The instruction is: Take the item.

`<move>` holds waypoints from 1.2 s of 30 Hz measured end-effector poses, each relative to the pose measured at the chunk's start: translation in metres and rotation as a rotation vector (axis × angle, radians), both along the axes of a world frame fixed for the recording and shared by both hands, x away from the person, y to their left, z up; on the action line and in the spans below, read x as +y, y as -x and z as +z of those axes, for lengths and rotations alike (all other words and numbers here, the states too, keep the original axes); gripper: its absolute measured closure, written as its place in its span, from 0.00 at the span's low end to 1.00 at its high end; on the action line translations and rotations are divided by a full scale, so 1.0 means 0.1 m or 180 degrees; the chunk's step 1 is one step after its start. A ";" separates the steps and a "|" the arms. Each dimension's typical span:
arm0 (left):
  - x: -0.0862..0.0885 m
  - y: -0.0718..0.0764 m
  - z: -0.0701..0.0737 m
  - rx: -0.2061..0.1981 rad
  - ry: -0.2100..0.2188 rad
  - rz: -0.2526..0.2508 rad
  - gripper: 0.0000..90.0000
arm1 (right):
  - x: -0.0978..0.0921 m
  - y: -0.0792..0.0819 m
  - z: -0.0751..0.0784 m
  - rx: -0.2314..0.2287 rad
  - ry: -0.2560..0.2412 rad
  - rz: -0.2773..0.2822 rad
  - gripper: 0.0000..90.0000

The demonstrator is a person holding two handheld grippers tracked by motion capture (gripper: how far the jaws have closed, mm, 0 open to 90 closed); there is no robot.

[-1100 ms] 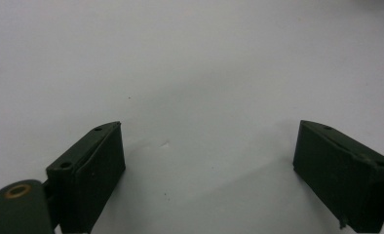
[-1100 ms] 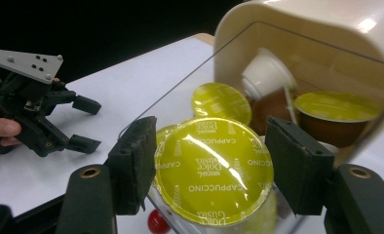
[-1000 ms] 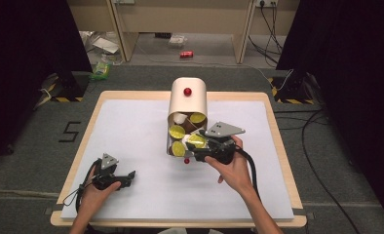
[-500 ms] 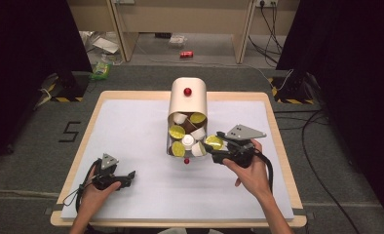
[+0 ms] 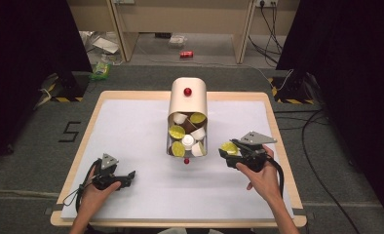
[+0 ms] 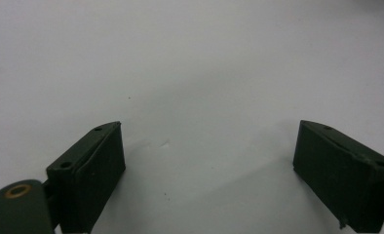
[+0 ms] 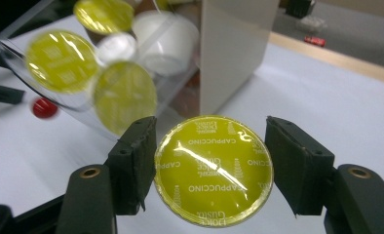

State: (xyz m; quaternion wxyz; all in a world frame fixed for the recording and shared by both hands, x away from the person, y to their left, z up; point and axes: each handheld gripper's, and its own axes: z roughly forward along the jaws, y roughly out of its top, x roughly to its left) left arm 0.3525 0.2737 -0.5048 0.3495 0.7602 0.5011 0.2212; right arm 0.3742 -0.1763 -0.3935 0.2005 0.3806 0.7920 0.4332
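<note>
The right gripper (image 7: 210,168) holds a coffee capsule (image 7: 213,169) with a yellow foil lid (the word "Cappuccino" is printed on it). The capsule sits between the two jaws; the left jaw touches its rim, while on the right side I cannot tell if the pad touches or a thin gap remains. So the jaws are closed around it, probably gripping at the rim. In the high view this gripper (image 5: 227,151) is just beside the open mouth of the dispenser (image 5: 188,105), which lies on the table (image 5: 131,122) with more capsules (image 5: 185,139) inside.

I judge the capsule is light and quite stiff at the rim, but the foil is thin and the plastic cup can dent, so a gentle squeeze is enough. The best place to hold is across the widest part, under the rim, never on the foil. The smooth wall may slip.

The left gripper (image 6: 207,161) rests on the white surface, with its jaws wide apart and nothing between them.
</note>
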 end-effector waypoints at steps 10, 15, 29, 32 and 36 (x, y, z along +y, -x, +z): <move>0.00 0.00 0.00 0.0001 -0.0003 -0.0002 0.12 | -0.15 -0.10 -0.29 0.0190 0.0041 -0.0136 0.43; 0.00 0.00 0.00 0.0002 -0.0002 -0.0001 0.12 | -0.17 -0.14 -0.40 0.0241 0.0091 -0.0167 0.43; 0.00 0.00 0.00 -0.0002 -0.0011 -0.0001 0.12 | -0.21 -0.25 -0.70 0.0414 0.0220 -0.0235 0.42; 0.00 0.00 0.00 -0.0002 -0.0011 0.0000 0.12 | -0.21 -0.25 -0.74 0.0449 0.0241 -0.0236 0.42; 0.00 0.00 0.00 -0.0003 -0.0011 -0.0001 0.12 | -0.21 -0.26 -0.76 0.0460 0.0236 -0.0236 0.42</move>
